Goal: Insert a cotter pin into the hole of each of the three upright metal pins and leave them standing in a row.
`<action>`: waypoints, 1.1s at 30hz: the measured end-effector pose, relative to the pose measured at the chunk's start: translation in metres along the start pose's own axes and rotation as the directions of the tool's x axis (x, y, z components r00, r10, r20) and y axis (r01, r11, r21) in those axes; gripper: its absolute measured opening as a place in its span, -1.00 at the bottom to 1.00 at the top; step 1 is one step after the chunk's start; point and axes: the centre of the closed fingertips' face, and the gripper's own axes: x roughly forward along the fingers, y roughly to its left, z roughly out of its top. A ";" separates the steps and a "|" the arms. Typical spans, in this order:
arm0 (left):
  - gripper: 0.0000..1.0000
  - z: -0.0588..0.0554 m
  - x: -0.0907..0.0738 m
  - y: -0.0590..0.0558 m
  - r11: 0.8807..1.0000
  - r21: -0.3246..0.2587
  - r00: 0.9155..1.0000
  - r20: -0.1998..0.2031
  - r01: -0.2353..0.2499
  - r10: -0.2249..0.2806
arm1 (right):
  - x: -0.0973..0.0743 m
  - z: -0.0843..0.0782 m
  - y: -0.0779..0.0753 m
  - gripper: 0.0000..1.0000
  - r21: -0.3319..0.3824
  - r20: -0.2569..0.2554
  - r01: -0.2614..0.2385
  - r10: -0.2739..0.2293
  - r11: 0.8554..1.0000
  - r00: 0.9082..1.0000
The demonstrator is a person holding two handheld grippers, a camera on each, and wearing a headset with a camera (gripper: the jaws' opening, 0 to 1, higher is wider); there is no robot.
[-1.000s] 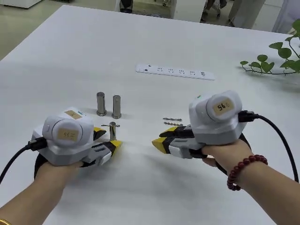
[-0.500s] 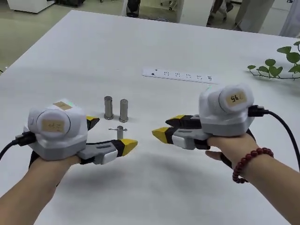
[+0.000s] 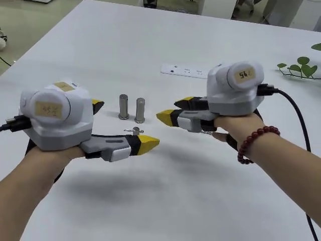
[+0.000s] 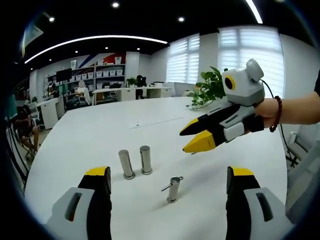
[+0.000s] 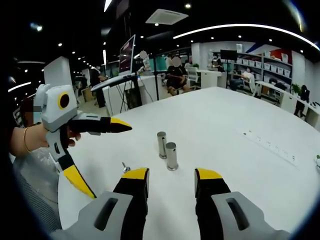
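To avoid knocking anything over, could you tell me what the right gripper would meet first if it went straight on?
The right gripper would probably meet the nearer bare metal pin first; depth is unclear.

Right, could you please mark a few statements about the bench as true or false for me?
1. One metal pin already carries a cotter pin. True.
2. All three pins stand in one row. False: two bare pins stand side by side, and the fitted one stands apart, nearer the person.
3. The left claw is shut on a pin. False: the left claw is open and empty.
4. A power strip lies on the table beyond the pins. True.
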 end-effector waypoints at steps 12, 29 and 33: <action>0.97 0.006 -0.004 0.005 1.000 0.026 1.000 0.000 -0.008 0.008 | 0.052 0.002 0.000 -0.41 -0.013 -0.017 -0.057 0.057 0.998 0.998; 0.97 -0.004 -0.003 0.011 1.000 0.006 1.000 -0.025 -0.008 0.008 | 0.093 -0.009 0.000 -0.75 -0.030 -0.028 -0.079 0.078 0.996 0.997; 0.97 -0.007 -0.002 0.009 1.000 0.009 0.999 -0.032 -0.005 0.005 | 0.089 -0.007 0.001 -0.82 -0.044 -0.022 -0.080 0.079 0.996 0.997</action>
